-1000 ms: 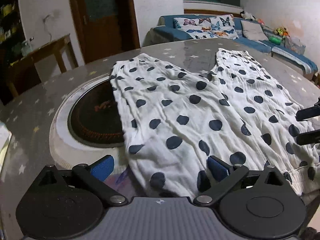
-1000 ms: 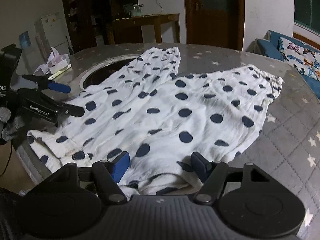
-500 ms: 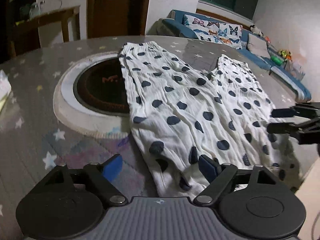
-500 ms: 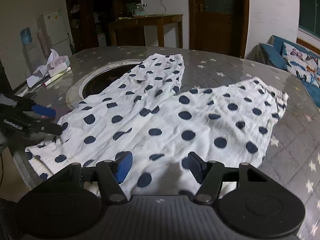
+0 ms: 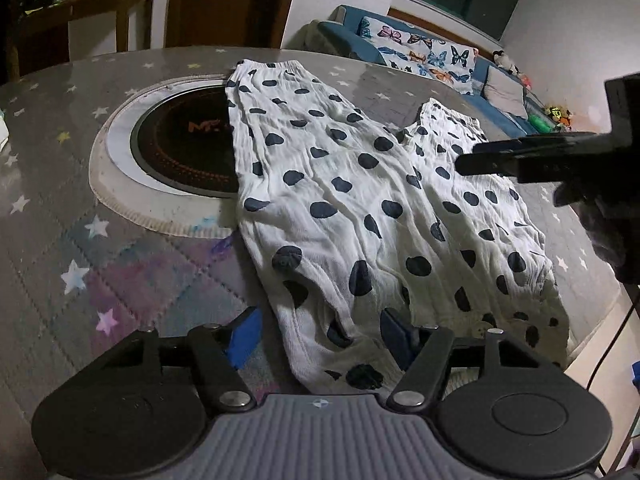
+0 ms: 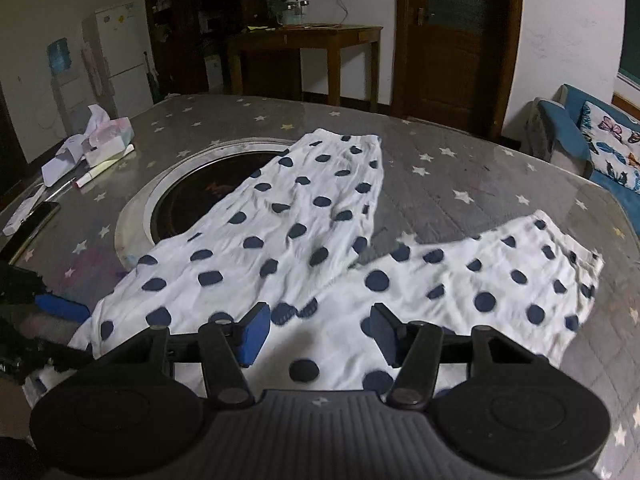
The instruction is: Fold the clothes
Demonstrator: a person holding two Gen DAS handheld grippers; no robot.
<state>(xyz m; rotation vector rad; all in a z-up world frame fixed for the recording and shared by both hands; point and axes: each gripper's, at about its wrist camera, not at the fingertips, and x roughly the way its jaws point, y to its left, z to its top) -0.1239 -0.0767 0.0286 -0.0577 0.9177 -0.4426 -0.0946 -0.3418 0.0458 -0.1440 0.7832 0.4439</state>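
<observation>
White trousers with dark polka dots (image 5: 360,200) lie flat on the star-patterned table (image 5: 120,260), legs spread in a V away from me. The left leg (image 6: 288,216) overlaps the round cooktop (image 5: 180,152). My left gripper (image 5: 320,336) is open at the near waistband edge, and cloth lies between its blue pads (image 5: 244,336). Over the waist area, above the cloth, my right gripper (image 6: 319,334) is also open. In the left wrist view the right gripper (image 5: 520,156) hovers above the right leg. From the right wrist camera, the left gripper (image 6: 60,306) shows at the waistband's left end.
A tissue box (image 6: 108,140), papers, a pen and a dark phone (image 6: 32,224) sit on the table's far left. The table edge (image 5: 592,332) runs close by the waistband. A blue sofa (image 5: 440,60) and a wooden side table (image 6: 304,40) stand beyond.
Both grippers have risen and pulled back from the waistband, still open. The right gripper now hangs higher over the right leg. The trousers lie flatter.
</observation>
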